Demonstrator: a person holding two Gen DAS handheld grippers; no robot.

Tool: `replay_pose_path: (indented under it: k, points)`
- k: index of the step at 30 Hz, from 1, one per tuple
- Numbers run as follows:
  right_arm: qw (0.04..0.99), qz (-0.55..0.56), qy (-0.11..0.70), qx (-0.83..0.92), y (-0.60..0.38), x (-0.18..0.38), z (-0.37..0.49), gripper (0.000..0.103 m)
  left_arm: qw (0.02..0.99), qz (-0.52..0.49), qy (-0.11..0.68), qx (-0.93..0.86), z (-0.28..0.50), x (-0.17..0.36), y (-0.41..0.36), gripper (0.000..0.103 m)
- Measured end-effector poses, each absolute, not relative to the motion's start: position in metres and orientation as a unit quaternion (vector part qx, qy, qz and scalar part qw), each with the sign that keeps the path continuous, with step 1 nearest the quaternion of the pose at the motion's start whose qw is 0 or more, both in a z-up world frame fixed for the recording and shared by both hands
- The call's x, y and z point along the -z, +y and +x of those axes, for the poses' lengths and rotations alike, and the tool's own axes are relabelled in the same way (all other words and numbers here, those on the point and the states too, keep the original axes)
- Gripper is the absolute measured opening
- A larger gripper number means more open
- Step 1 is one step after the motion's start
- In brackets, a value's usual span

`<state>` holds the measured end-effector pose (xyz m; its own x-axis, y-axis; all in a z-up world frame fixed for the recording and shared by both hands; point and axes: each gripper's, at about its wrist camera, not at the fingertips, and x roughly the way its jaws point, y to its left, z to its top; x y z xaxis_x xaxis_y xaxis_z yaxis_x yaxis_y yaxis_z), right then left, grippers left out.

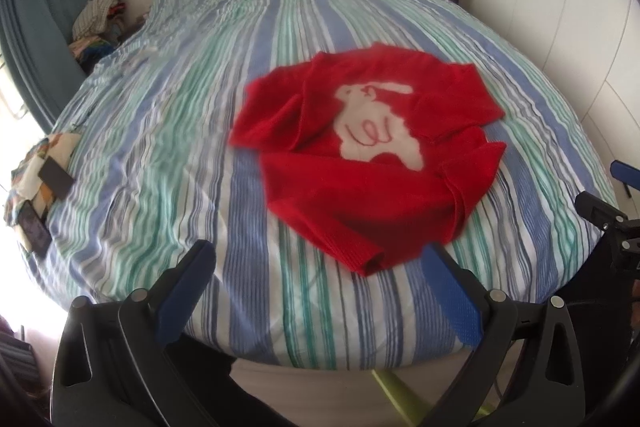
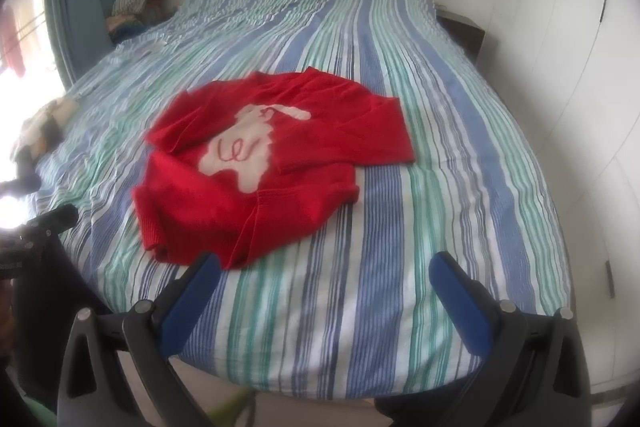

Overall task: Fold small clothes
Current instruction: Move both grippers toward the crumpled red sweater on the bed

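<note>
At the far left edge of the bed (image 1: 160, 131), a small patterned cloth (image 1: 36, 163) carries two dark phones (image 1: 56, 175). My left gripper (image 1: 316, 263) hangs over the near edge of the striped cover, its blue pads spread wide with nothing between them. Just beyond it lies a small red sweater (image 1: 360, 187) with a white animal shape on the chest, rumpled, sleeves crossed loosely over the body, hem nearest me. My right gripper (image 2: 324, 267) hovers to the sweater's right, jaws equally wide and empty. The knit looks soft, light and limp, so I expect it to sag and drag. I judge the ribbed hem corners or a sleeve cuff the best places to pinch.
</note>
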<state>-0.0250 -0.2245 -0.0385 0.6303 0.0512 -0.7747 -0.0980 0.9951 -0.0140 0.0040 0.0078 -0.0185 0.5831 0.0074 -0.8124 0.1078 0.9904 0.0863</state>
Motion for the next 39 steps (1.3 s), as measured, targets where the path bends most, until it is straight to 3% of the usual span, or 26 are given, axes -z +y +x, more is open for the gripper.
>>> replay_pose_path:
  k: [39]
  points:
    - [0.892, -0.033, 0.45, -0.029, -0.212, 0.045, -0.021, 0.103, 0.877, 0.041, 0.479, 0.003, 0.012, 0.03, 0.023, 0.102]
